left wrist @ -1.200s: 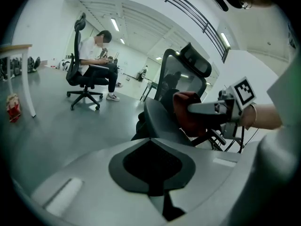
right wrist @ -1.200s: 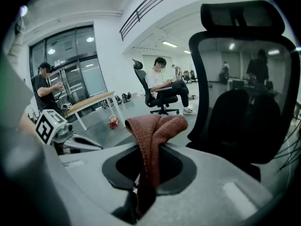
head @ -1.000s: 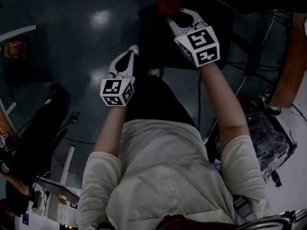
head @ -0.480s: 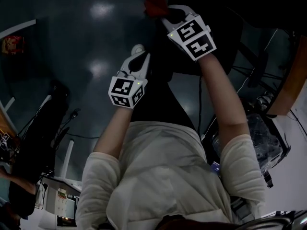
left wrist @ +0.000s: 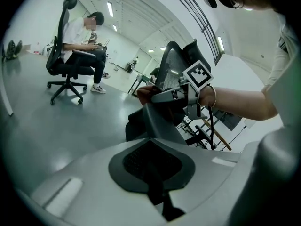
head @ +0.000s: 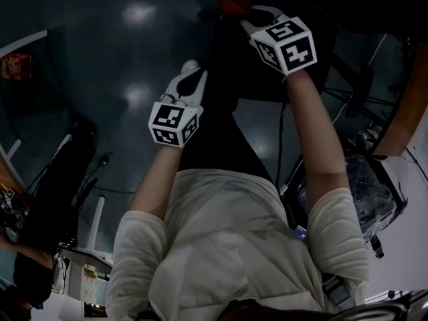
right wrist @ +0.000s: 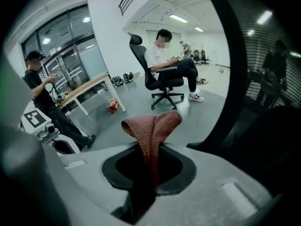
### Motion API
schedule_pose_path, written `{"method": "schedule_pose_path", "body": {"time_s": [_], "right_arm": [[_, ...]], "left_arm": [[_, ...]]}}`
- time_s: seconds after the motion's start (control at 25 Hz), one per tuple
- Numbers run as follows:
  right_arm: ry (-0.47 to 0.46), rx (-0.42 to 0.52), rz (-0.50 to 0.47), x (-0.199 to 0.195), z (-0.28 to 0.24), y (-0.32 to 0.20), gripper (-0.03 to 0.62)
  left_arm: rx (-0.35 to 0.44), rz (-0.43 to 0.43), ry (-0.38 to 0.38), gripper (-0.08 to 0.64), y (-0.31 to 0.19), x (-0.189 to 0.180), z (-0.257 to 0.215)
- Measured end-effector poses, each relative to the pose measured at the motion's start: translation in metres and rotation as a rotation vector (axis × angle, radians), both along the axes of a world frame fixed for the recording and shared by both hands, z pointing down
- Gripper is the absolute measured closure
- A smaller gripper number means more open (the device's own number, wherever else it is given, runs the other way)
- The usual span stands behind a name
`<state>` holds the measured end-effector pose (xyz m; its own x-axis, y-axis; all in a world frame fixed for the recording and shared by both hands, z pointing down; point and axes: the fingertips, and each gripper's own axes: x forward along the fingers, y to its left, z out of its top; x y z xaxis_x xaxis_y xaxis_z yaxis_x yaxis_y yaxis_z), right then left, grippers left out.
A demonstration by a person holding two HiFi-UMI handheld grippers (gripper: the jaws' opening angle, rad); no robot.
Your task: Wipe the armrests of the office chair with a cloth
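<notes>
The right gripper (right wrist: pixel 149 171) is clamped on a red cloth (right wrist: pixel 153 126); the fabric is pinched between the two jaws and a folded loop stands up beyond their tips. In the left gripper view, this cloth sits at the far upper end of the dark armrest (left wrist: pixel 160 124) of the office chair (head: pixel 267 79); contact between cloth and armrest cannot be confirmed. The mesh backrest (right wrist: pixel 268 46) fills the right side of the right gripper view. The left gripper (left wrist: pixel 154 175) is closed with nothing between its jaws. It is aimed along the armrest toward the right gripper and, in the head view, hangs left of it and nearer the person's body, over the glossy floor (head: pixel 100 59). Background: a seated person (right wrist: pixel 167 58) on a second office chair (right wrist: pixel 164 86), a standing person (right wrist: pixel 37 86) and a wood-topped desk (right wrist: pixel 87 86).
</notes>
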<state>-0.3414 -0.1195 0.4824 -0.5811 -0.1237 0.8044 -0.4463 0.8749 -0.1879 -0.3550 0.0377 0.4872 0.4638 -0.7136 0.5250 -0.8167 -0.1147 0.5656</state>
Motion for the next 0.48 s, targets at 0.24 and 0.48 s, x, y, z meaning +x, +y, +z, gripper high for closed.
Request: {"method": "schedule_pose_path", "body": {"time_s": [0.24, 0.48], "right_arm": [[0.019, 0.042, 0.142, 0.039, -0.012, -0.003, 0.548], [-0.126, 0.175, 0.292, 0.044, -0.064, 0.028, 0.546]], "left_arm": [[0.025, -0.022, -0.033, 0.549, 0.006, -0.003, -0.008], [0.072, -0.093, -0.103, 0.546, 0.02, -0.015, -0.036]]}}
